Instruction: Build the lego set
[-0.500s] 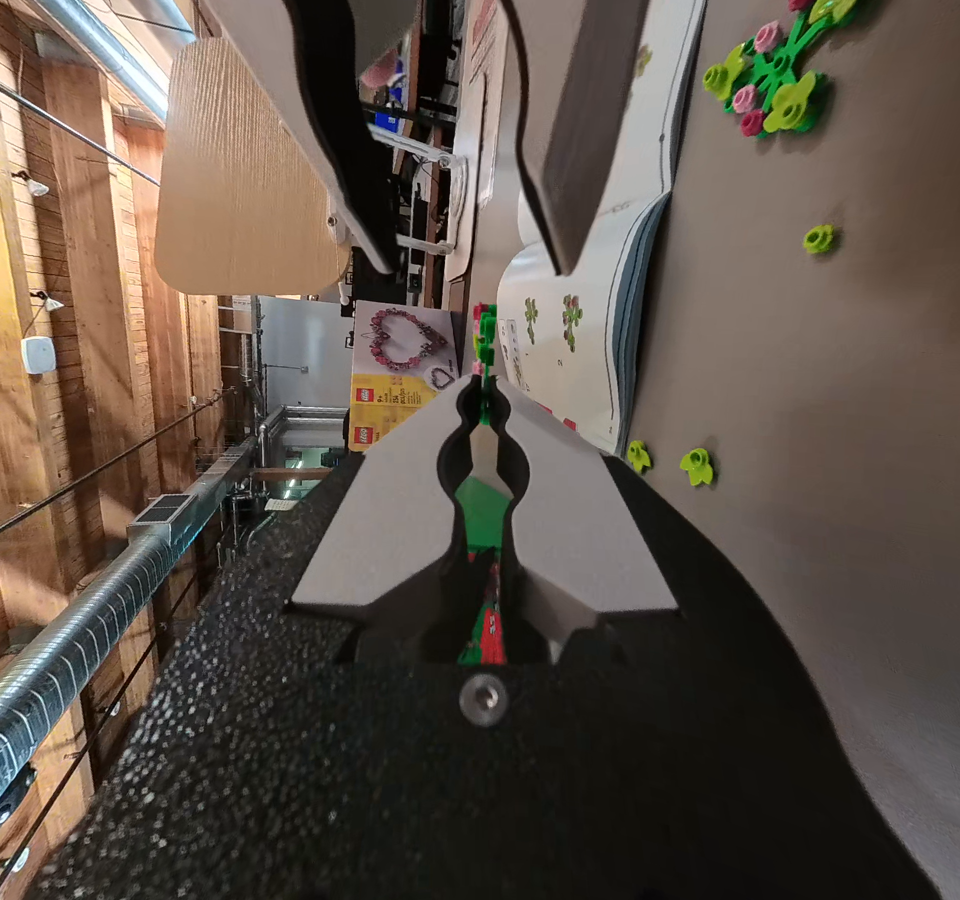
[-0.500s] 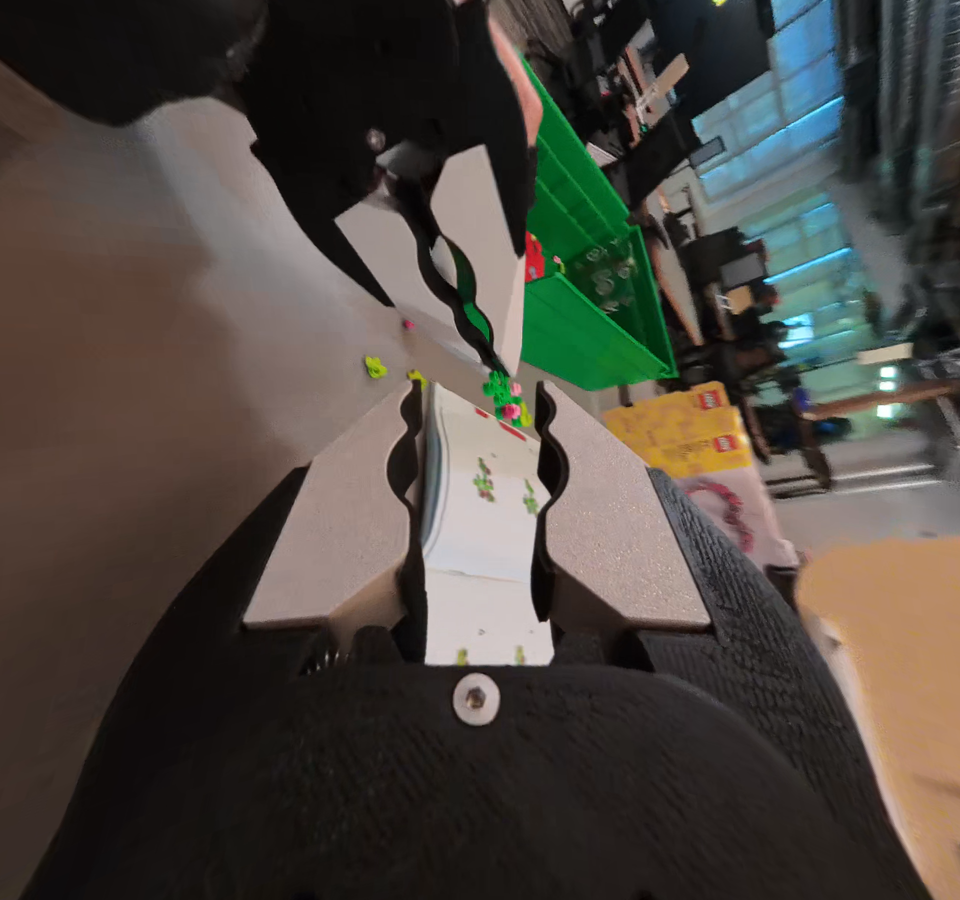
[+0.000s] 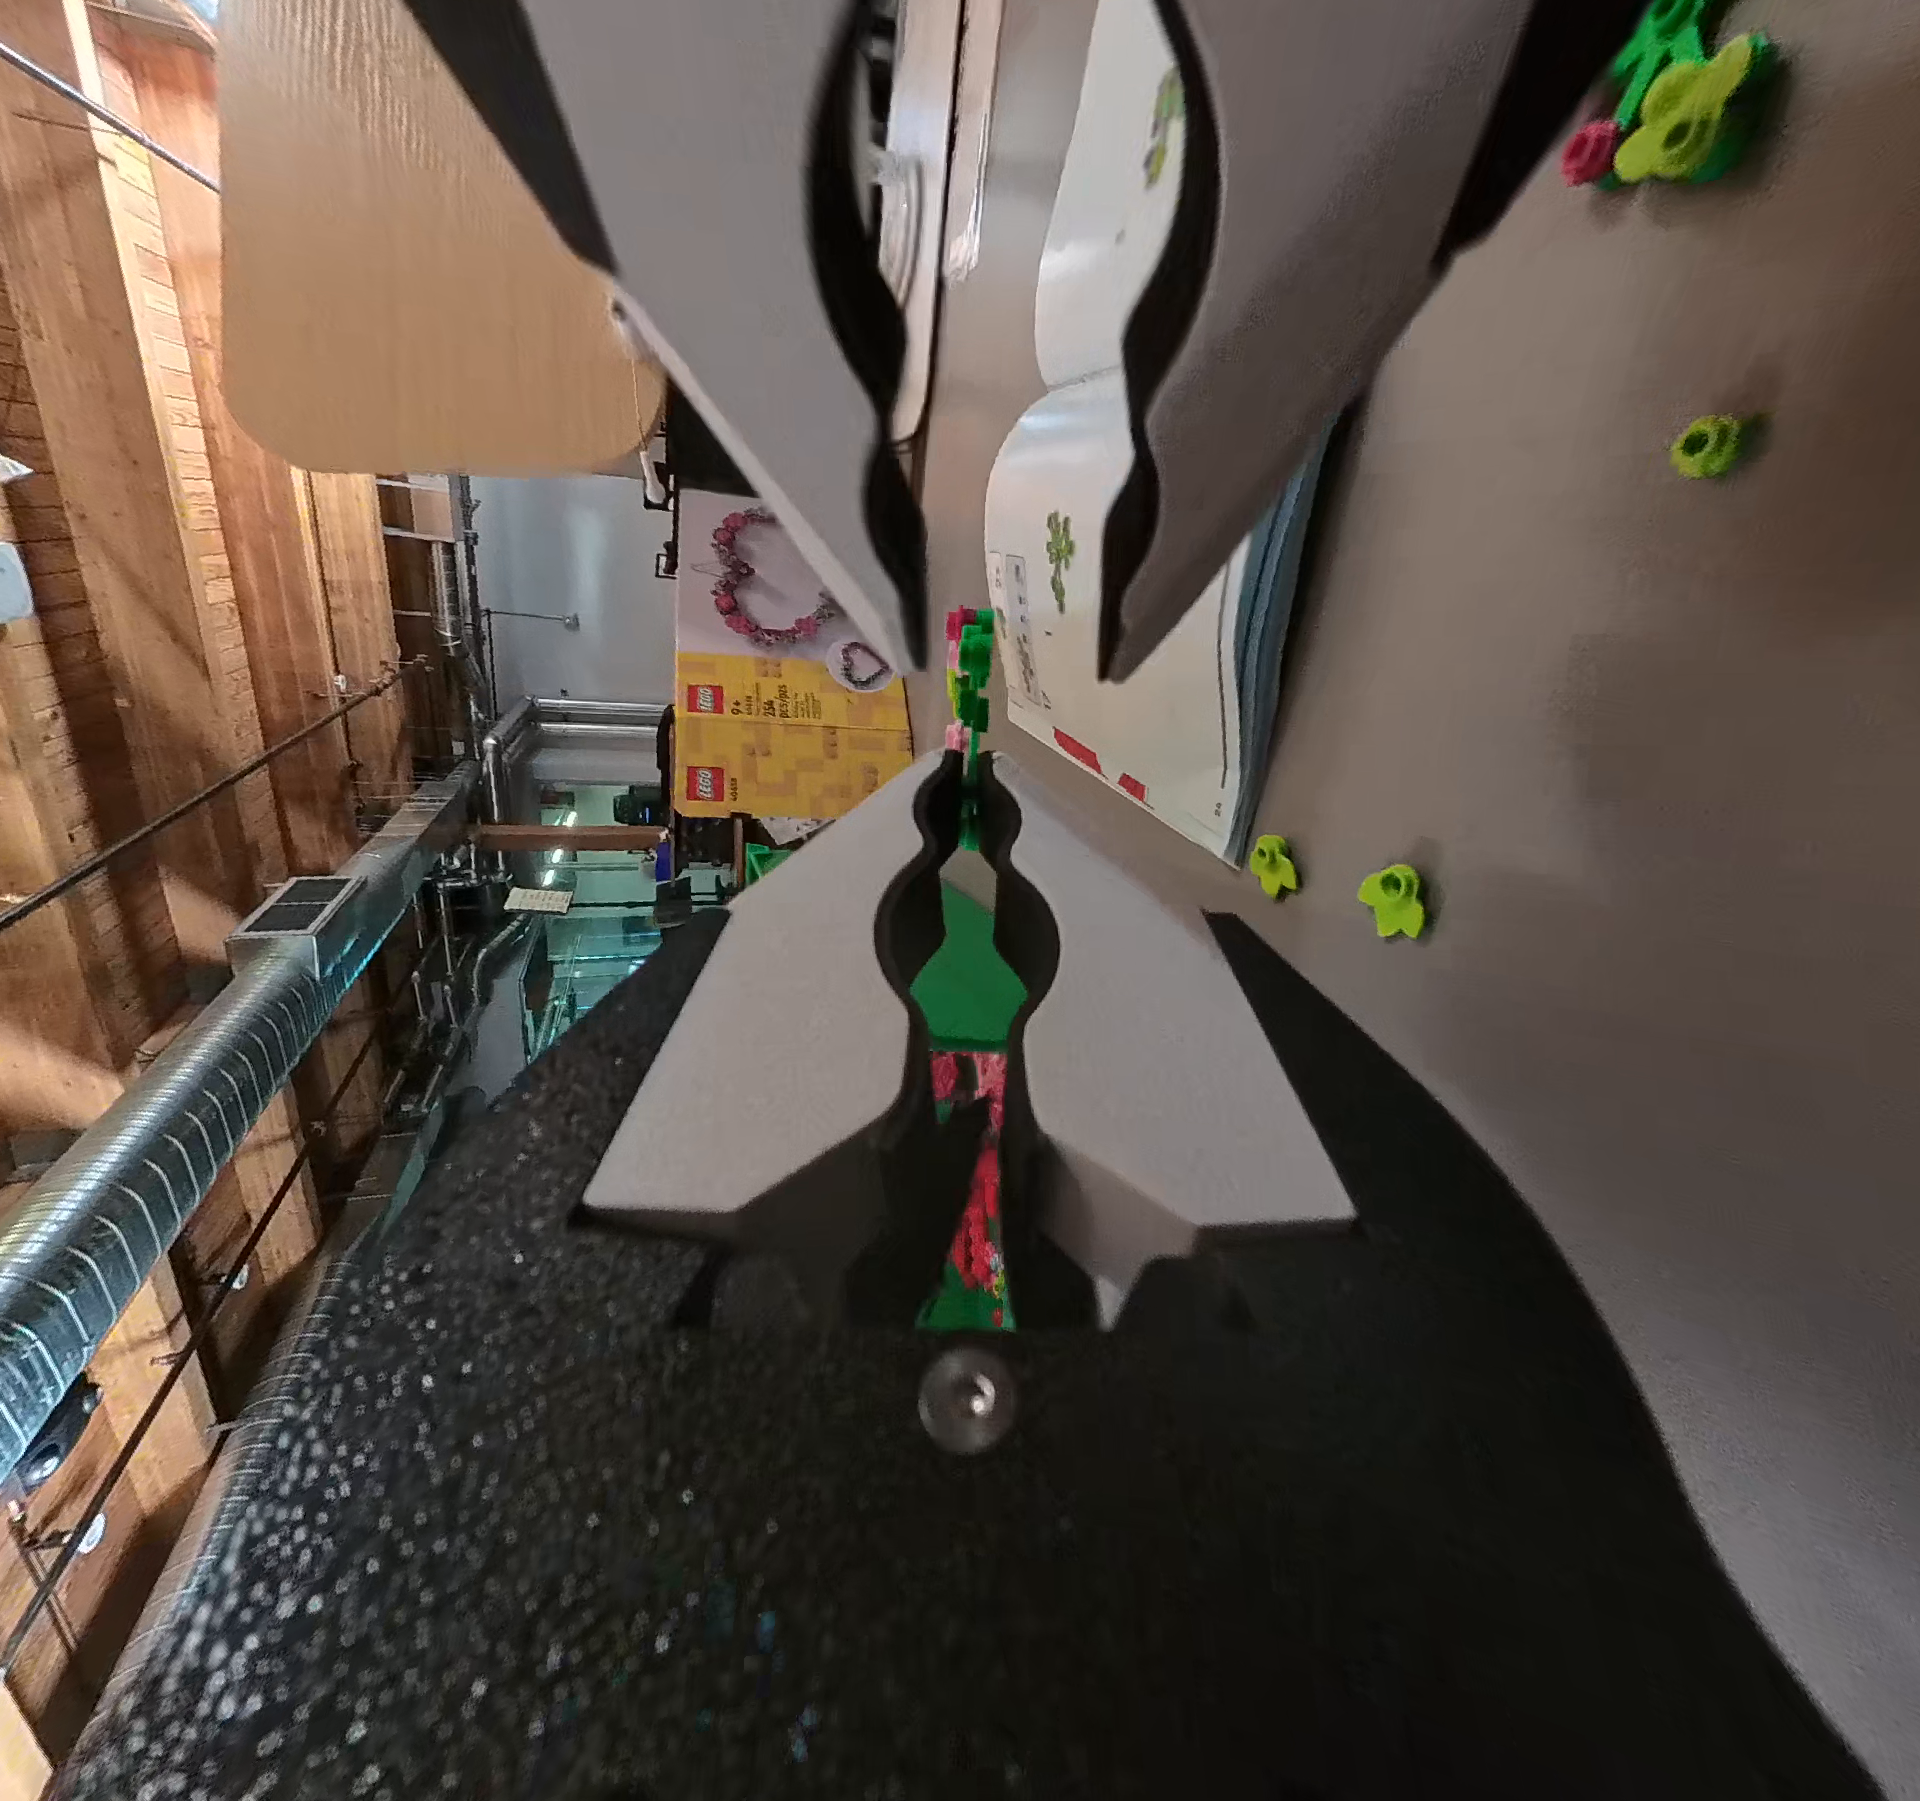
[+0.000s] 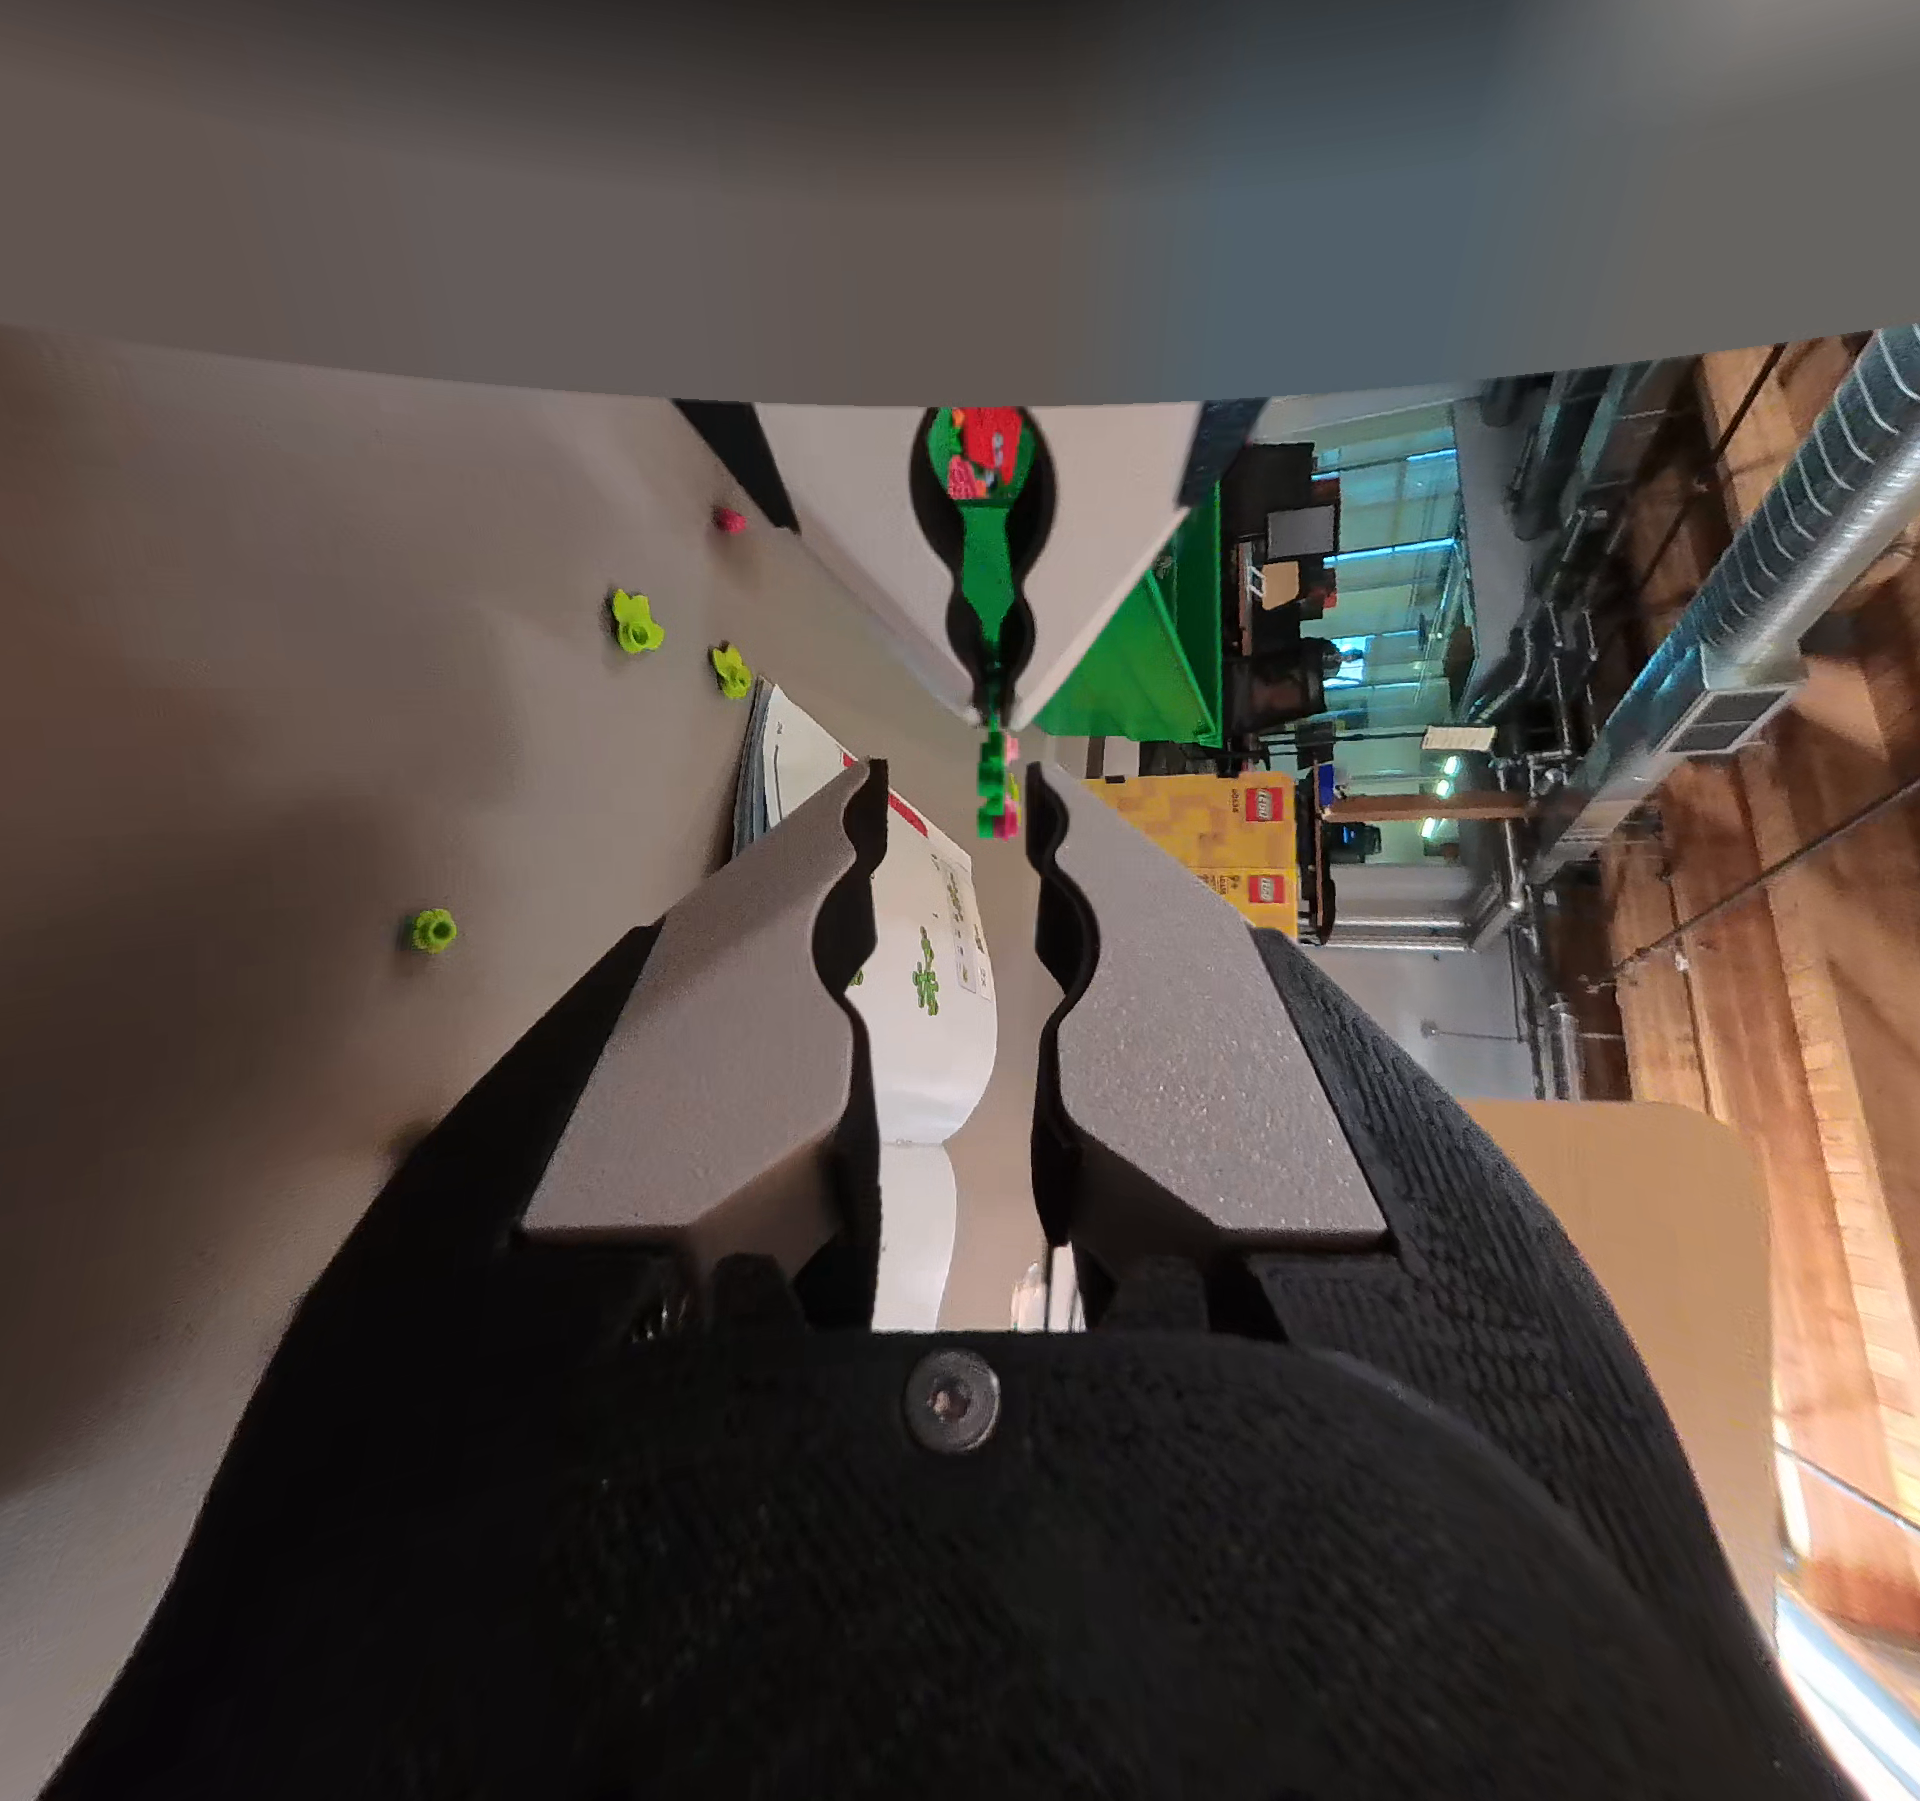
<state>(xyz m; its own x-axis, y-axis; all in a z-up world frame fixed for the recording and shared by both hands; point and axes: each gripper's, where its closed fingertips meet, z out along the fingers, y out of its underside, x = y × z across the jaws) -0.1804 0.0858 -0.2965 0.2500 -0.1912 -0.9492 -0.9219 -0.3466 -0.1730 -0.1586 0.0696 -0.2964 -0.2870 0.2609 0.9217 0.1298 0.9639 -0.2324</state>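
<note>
Left gripper (image 3: 968, 764): my fingers are pinched together on a green flower stem (image 3: 972, 676), whose pink and green pieces stick out past the tips.
Right gripper (image 4: 954, 783): my fingers stand apart with a clear gap and hold nothing; their tips lie on either side of the stem's free end (image 4: 995, 787), whether touching I cannot tell.
Facing: my two grippers point at each other, tips close.
Instruction booklet (image 3: 1143, 712): open on the grey table (image 3: 1662, 1128), just behind the meeting point of the grippers.
Loose pieces: two lime leaf pieces (image 3: 1392, 899) beside the booklet's corner; one lime round flower piece (image 3: 1706, 447) farther along the table; a small pink piece (image 4: 730, 520) by itself.
Assembled sprig (image 3: 1673, 104): green stem with lime and pink blossoms, lying on the table well apart from my grippers.
Lego boxes (image 3: 790, 743): yellow, standing beyond the table edge.
Green bin (image 4: 1143, 650): behind my left gripper in the right wrist view.
</note>
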